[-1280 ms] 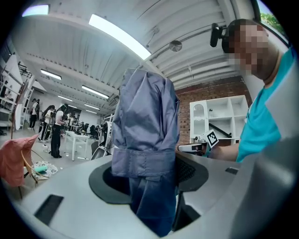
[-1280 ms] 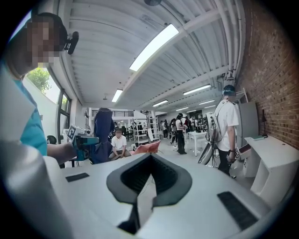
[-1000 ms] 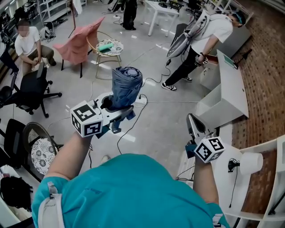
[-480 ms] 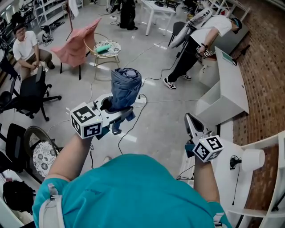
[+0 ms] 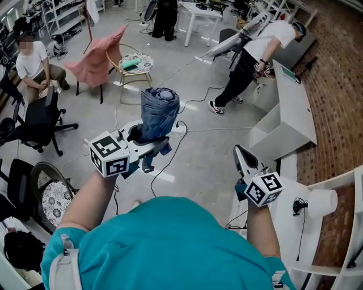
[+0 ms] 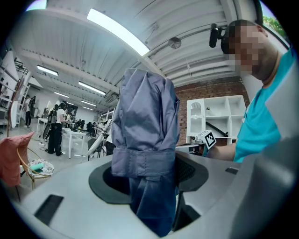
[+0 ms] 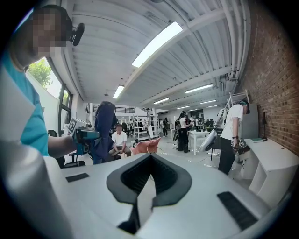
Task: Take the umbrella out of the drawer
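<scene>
The folded umbrella [image 5: 160, 110] is held upright in the air, out of any drawer, by the jaws of the left gripper [image 5: 148, 143], clamped below its strap [image 6: 142, 161] (soft, likely slippery fabric over a stiff, light core), while the jaws of the right gripper [image 5: 244, 157] are closed empty.

The umbrella's [image 6: 145, 116] lower end is hidden between the left gripper's [image 6: 147, 175] jaws. In the head view, the right edge cuts off the white shelf [image 5: 347, 190], and the far racks [image 5: 59, 14] are too small to read.

Pink-draped chair [image 5: 97, 55] stands beside round patterned seat [image 5: 136, 61].
</scene>
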Demonstrator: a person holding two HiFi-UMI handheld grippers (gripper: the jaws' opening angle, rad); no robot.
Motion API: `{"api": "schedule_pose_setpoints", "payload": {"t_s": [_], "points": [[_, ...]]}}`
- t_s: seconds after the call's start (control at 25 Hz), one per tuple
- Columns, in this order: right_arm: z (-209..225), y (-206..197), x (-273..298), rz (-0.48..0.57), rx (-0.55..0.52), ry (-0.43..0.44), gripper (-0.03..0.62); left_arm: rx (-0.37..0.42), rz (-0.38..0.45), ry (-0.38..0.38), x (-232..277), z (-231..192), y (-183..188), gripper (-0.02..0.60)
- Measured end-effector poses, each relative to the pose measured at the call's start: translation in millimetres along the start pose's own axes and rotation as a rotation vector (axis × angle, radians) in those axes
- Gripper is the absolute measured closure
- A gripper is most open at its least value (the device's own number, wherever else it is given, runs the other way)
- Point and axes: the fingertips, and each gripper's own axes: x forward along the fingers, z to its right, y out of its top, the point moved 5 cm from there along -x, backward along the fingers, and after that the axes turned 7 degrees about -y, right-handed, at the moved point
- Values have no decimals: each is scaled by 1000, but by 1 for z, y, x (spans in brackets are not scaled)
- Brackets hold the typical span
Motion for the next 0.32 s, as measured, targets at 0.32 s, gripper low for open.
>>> {"api": "schedule_pose_setpoints", "payload": {"t_s": [0.32], "points": [[-2, -2, 2, -6, -4, 4, 574, -6, 3, -8, 0, 0, -1, 321]]}}
